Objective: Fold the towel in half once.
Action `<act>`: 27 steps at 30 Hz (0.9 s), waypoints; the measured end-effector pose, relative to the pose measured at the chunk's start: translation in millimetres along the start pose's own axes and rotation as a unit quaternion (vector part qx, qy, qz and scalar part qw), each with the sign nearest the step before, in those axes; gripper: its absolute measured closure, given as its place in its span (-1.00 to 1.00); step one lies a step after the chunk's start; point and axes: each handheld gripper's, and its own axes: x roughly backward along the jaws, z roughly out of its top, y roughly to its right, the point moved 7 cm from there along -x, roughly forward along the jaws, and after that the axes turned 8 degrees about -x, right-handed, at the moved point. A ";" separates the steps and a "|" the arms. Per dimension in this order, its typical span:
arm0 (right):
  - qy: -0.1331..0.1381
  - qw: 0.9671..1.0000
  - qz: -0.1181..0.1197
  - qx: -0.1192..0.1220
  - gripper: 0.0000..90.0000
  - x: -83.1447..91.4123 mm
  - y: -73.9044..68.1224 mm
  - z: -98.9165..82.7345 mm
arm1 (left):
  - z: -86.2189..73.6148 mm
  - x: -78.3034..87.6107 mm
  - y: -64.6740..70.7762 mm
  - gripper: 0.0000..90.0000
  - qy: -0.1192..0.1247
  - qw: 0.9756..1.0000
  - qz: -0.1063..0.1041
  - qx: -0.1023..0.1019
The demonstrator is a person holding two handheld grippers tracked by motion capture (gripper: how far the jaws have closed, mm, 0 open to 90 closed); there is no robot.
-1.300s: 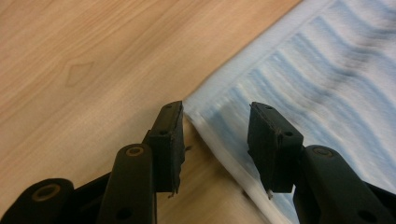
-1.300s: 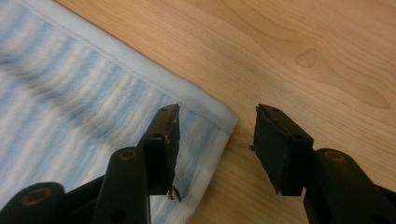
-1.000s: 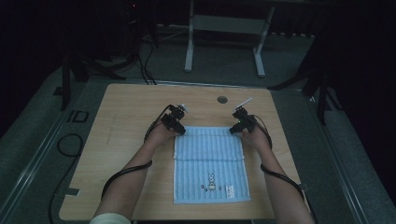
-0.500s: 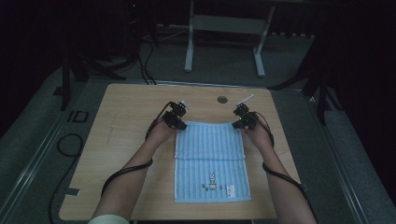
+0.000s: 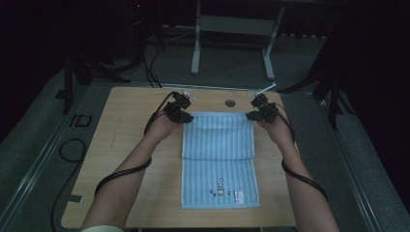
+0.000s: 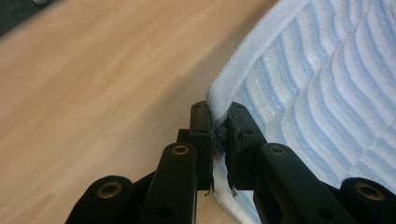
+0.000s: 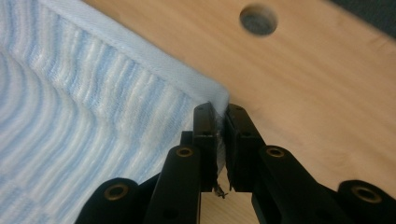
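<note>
Two grippers hold one blue-and-white striped towel [image 5: 218, 154] by its far corners. The left gripper [image 5: 186, 117] is clamped on the far-left corner; in the left gripper view [image 6: 219, 133] the white hemmed edge is pinched between the two black jaws, which have just been closing, and the hem curves up and away from them. The right gripper [image 5: 251, 115] is clamped on the far-right corner; in the right gripper view [image 7: 219, 126] the jaws, also just closed down, pinch the corner where the far hem ends.

The towel lies lengthwise along the middle of the wooden table [image 5: 125, 145], with the near end flat close to the table's near edge. That end carries a small rabbit motif [image 5: 220, 184] and a white label [image 5: 239, 194]. A crease runs across the towel about midway. The far half rises from the crease toward the grippers and the far hem is stretched straight between them.

Open room: bare wood lies on both sides of the towel, wider on the left. A strip of bare table lies beyond the far hem, holding a round hole [image 5: 230, 103] near the right gripper; the same hole [image 7: 258, 19] sits beyond the jaws in the right gripper view. Both forearms run along the towel's long edges, and the cables trail back over the table.
</note>
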 end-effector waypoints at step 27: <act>0.104 0.991 0.015 0.078 0.85 100.6 -38.1 -9.4 | -6.0 85.9 35.5 0.81 0.063 0.996 -0.007 -0.059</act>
